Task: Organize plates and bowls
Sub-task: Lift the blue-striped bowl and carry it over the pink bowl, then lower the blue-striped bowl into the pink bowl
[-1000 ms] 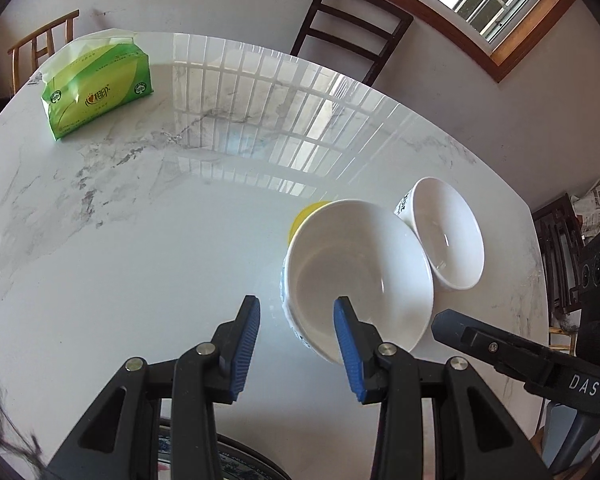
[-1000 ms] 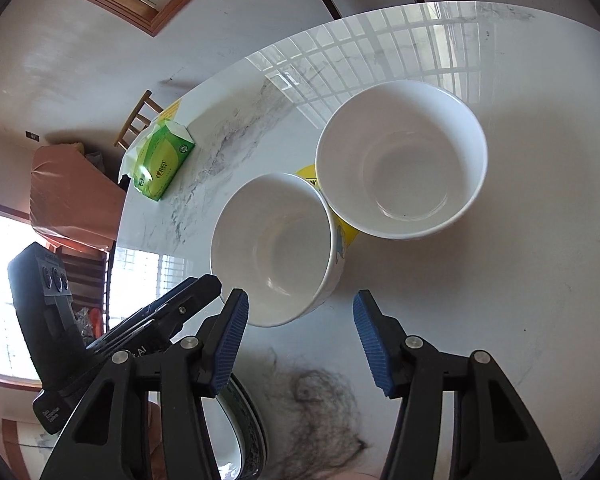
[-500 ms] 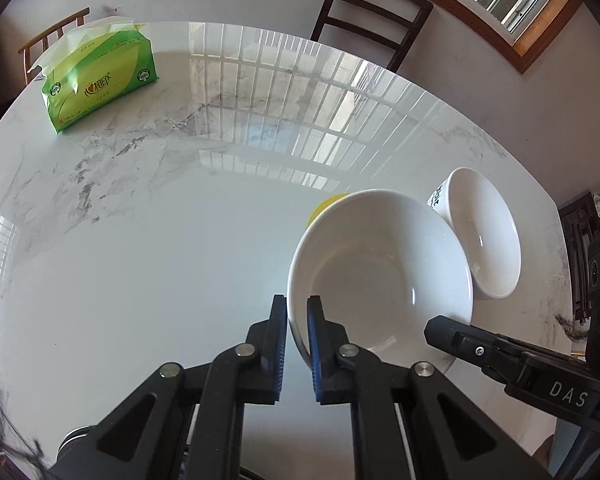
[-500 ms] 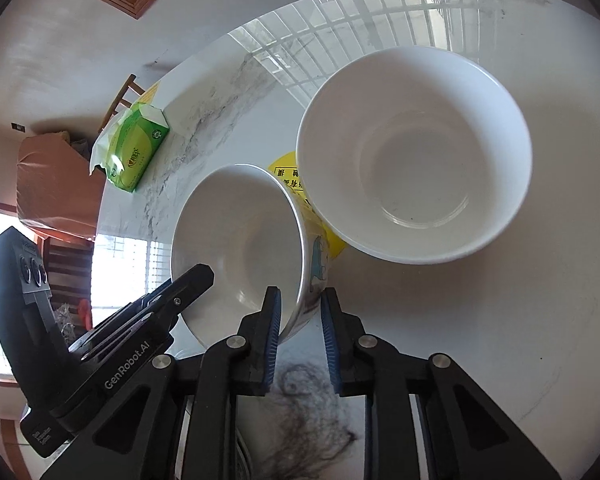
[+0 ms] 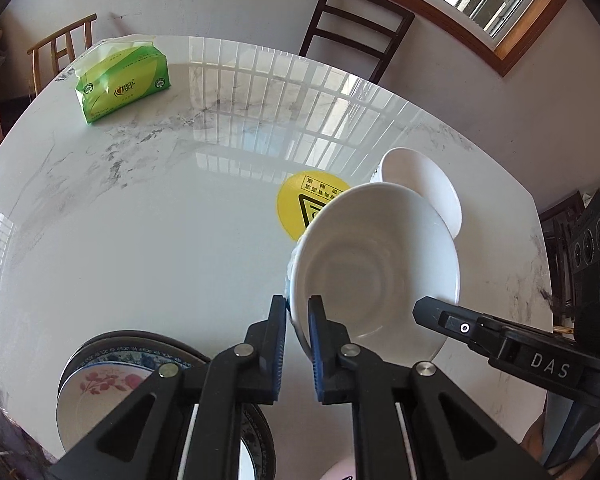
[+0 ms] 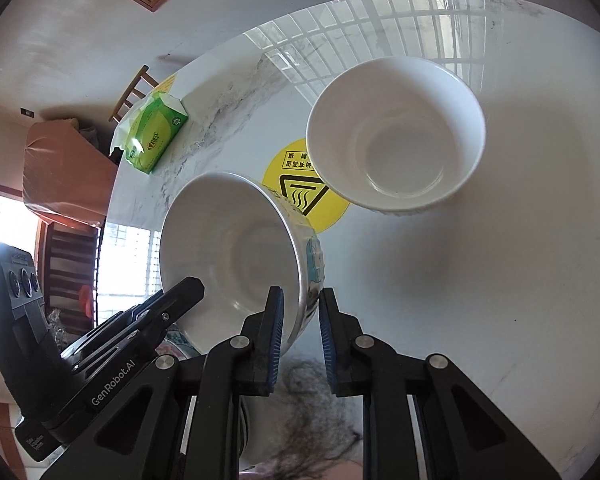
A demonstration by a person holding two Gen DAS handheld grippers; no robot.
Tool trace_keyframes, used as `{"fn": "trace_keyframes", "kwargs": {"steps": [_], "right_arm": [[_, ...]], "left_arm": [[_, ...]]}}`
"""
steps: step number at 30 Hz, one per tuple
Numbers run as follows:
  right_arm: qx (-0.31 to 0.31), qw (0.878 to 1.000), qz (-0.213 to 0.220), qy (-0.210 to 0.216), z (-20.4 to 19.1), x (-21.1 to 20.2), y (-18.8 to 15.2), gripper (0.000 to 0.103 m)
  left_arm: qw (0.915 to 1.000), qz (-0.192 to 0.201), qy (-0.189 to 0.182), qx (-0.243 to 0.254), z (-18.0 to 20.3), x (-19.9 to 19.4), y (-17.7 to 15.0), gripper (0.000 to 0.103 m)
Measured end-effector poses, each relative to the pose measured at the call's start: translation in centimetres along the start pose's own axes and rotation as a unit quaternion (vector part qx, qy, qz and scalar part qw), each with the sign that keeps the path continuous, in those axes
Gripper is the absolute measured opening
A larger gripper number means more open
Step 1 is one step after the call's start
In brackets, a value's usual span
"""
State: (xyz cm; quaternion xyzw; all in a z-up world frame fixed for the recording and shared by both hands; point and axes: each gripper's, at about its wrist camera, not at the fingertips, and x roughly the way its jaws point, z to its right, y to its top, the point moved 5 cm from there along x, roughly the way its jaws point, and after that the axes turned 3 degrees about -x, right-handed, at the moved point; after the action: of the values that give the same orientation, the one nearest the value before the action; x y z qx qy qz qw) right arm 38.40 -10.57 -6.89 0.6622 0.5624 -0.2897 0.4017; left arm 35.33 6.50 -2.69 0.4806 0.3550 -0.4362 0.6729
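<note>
table [image 5: 148, 240]: white marble, grey-veined
warning sticker [image 5: 300, 200]: yellow, black triangle
tissue pack [image 5: 122, 84]: green, white markings
plain bowl [image 6: 396, 136]: white
printed bowl [image 6: 236, 256]: white inside, blue cartoon outside
plates [image 5: 100, 380]: pink flowers, blue-patterned rim
gripper pads [image 6: 276, 336]: blue

Left hand-held gripper [image 5: 297, 320] clamps near rim of tilted white bowl [image 5: 374, 268]; smaller bowl [image 5: 424, 188] behind, on counter [image 5: 140, 220].

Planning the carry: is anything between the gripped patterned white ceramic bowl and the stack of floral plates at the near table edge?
Nothing visible: only bare white marble table lies between the patterned white ceramic bowl and the stack of floral plates.
</note>
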Motion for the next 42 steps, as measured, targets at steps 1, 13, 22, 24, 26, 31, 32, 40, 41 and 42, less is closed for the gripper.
{"fn": "trace_keyframes", "kwargs": {"steps": [1,13,22,24,26,31,32,40,41,42], "right_arm": [[-0.003,1.0,0.001,0.001,-0.1,-0.5,-0.4,0.018],[-0.024,0.999,0.02,0.022,0.0,-7.0,-7.5,0.018],[-0.043,0.999,0.023,0.023,0.2,-10.1,-13.6,0.018],[-0.046,0.998,0.021,0.022,0.4,-10.4,-14.7,0.018],[-0.045,0.999,0.017,0.022,0.7,-10.5,-15.7,0.018],[-0.045,0.999,0.012,0.019,1.3,-10.5,-17.4,0.018],[-0.045,0.999,0.011,0.018,1.4,-10.4,-17.7,0.019],[-0.04,0.999,-0.004,0.017,2.1,-9.2,-19.2,0.019],[-0.038,0.999,-0.005,0.017,2.1,-9.1,-19.3,0.02],[-0.038,0.999,-0.007,0.017,2.1,-9.0,-19.4,0.02]], "left_arm": [[1.0,0.002,-0.003,0.0,0.4,-0.6,-0.7,0.012],[0.9988,0.024,-0.033,0.027,4.2,-7.7,-8.1,0.014],[0.9982,0.016,-0.039,0.043,5.4,-9.7,-14.2,0.015],[0.9982,0.008,-0.038,0.046,5.5,-9.5,-15.4,0.015],[0.9983,0.001,-0.037,0.046,5.5,-9.2,-16.4,0.015],[0.9983,-0.014,-0.03,0.048,5.3,-8.5,-18.4,0.015],[0.9983,-0.017,-0.03,0.048,5.3,-8.4,-18.6,0.015],[0.9978,-0.038,-0.023,0.049,4.8,-7.2,-19.7,0.015],[0.9978,-0.039,-0.023,0.049,4.8,-7.1,-19.9,0.015],[0.9977,-0.041,-0.023,0.048,4.8,-7.0,-19.9,0.015]]}}
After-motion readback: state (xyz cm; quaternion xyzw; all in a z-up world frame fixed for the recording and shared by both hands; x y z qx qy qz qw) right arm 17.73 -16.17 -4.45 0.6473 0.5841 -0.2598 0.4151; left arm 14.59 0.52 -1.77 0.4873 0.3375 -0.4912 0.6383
